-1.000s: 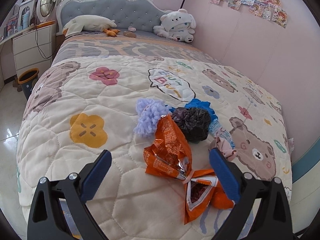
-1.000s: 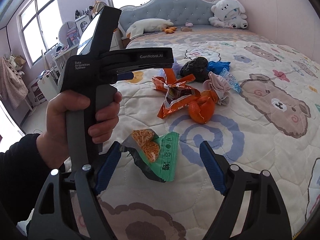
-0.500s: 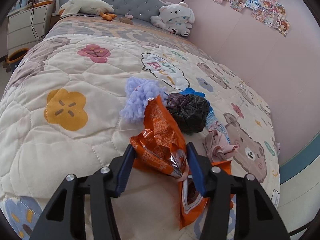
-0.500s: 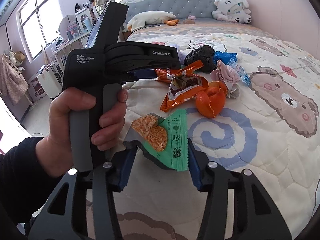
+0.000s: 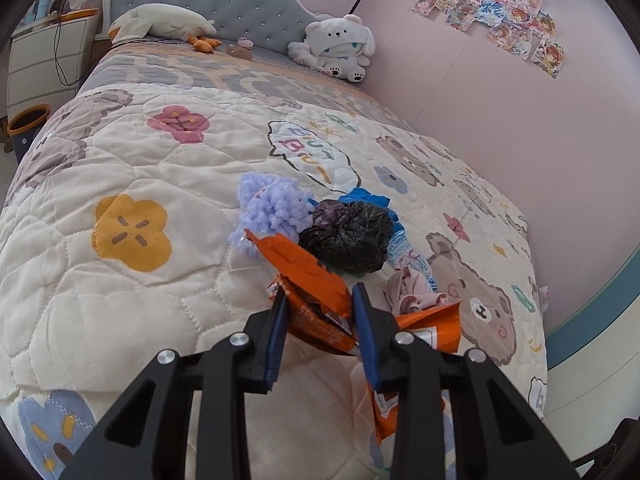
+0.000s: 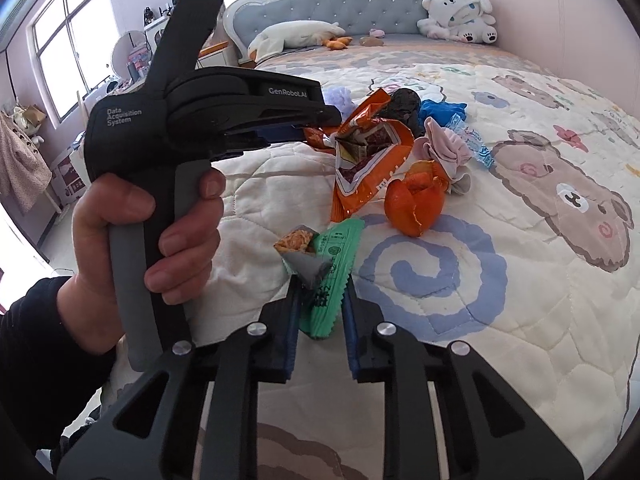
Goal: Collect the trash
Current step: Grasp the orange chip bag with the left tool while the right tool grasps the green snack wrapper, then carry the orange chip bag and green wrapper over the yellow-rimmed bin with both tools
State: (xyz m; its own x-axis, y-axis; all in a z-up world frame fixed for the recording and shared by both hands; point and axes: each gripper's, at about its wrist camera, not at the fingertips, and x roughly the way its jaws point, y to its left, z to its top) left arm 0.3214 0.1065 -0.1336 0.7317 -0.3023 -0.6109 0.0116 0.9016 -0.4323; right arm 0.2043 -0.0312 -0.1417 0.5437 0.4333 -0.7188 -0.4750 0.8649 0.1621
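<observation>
An orange snack wrapper (image 5: 304, 264) lies crumpled on the quilted bed (image 5: 132, 312). My left gripper (image 5: 319, 300) is closing, and its blue pads pinch the wrapper's near end. In the right wrist view the same left gripper (image 6: 320, 126), held by a hand (image 6: 152, 220), grips the orange wrapper (image 6: 372, 152) from the left. My right gripper (image 6: 322, 292) is also closing, with a green snack wrapper (image 6: 338, 248) squeezed between its pads. An orange peel (image 6: 416, 204) sits just beyond it.
Behind the orange wrapper are a black crumpled bag (image 5: 348, 236), a lilac fluffy item (image 5: 272, 208), a blue glove (image 5: 366, 200), a pink cloth (image 5: 408, 292) and a clear wrapper (image 5: 404, 248). A waste bin (image 5: 26, 128) stands on the floor at the left. A pink wall runs along the bed's right side.
Both grippers went from wide open to closed on their wrappers. The left one tilted toward the orange wrapper, and the green wrapper now stands up between the right pads.
</observation>
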